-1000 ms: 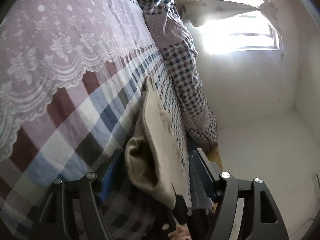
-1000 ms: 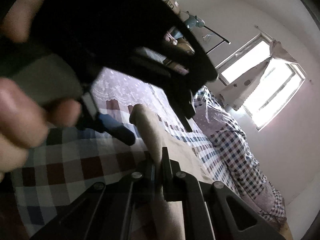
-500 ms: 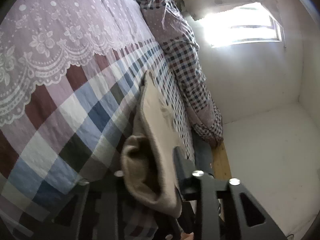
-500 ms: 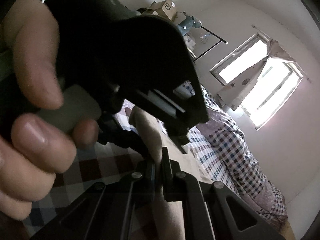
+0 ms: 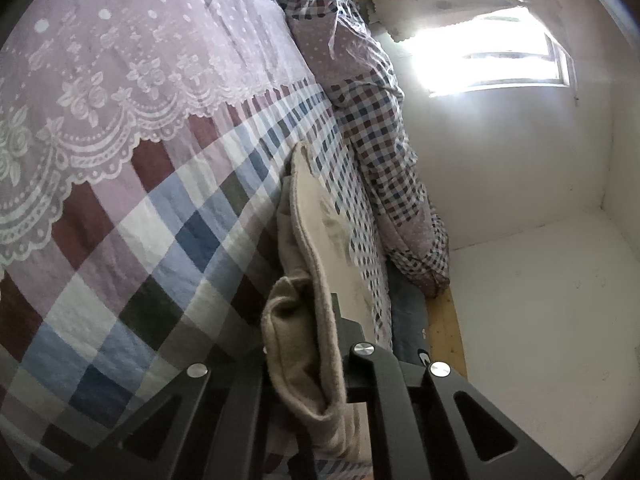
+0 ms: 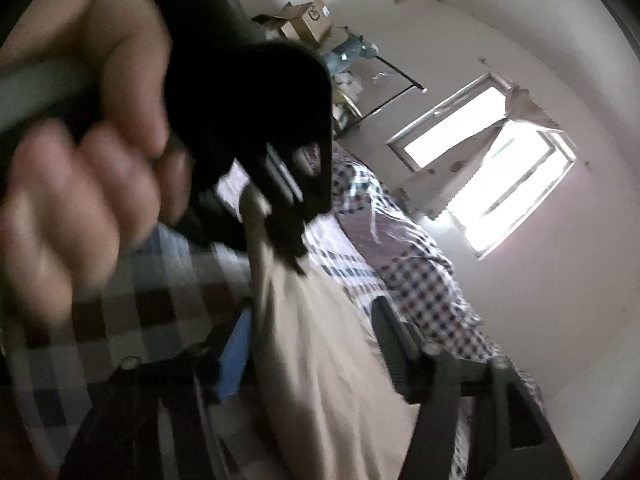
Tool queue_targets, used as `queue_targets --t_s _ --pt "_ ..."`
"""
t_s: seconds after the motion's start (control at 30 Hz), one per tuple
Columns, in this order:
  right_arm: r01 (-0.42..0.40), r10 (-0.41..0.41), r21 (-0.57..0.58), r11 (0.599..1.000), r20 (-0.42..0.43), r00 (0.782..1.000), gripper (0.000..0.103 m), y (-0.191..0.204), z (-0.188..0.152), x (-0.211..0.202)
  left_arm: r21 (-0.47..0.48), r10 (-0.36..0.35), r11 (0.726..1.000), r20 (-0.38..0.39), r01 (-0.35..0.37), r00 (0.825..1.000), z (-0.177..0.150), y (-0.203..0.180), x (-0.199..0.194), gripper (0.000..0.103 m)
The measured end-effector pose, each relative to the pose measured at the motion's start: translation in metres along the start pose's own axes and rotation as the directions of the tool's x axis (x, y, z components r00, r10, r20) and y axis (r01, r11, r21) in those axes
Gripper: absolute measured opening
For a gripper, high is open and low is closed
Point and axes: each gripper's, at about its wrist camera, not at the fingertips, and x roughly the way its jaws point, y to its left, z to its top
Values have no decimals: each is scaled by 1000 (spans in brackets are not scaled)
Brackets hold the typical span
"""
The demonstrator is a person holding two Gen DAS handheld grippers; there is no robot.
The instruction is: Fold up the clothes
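Note:
A beige garment (image 5: 320, 240) lies in a long fold on the checked bedsheet (image 5: 160, 240). My left gripper (image 5: 308, 344) is shut on its near bunched edge, with cloth bulging out above the jaws. In the right wrist view the same beige garment (image 6: 320, 360) runs between the fingers of my right gripper (image 6: 316, 344). Its jaws are opening, and the blue-padded finger (image 6: 234, 356) and the other pad stand clear of the cloth. A person's hand (image 6: 80, 200) holds the black left gripper (image 6: 256, 120) just ahead, over the garment's far end.
A pink lace coverlet (image 5: 120, 60) covers the far part of the bed. A rolled checked quilt (image 5: 376, 120) lies along the wall under a bright window (image 5: 500, 52). The wooden bed frame (image 5: 444, 328) shows at the edge. A cardboard box (image 6: 308, 20) sits on a rack.
The left jaws have closed from wide open onto the garment's edge. The right jaws, shut on the cloth before, have sprung apart. The hand with the left gripper looms larger in the right view.

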Motion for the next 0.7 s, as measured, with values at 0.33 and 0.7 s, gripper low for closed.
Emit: queue_targets --t_s 0.33,0.7 --pt "68 -73 -29 997 -206 976 63 -24 -68 -6 -12 -40 999 16 40 999 1 -11 0 4" --pt "143 -150 -47 989 -384 911 63 -75 -166 -44 -33 -32 999 35 33 999 1 -14 0 4"
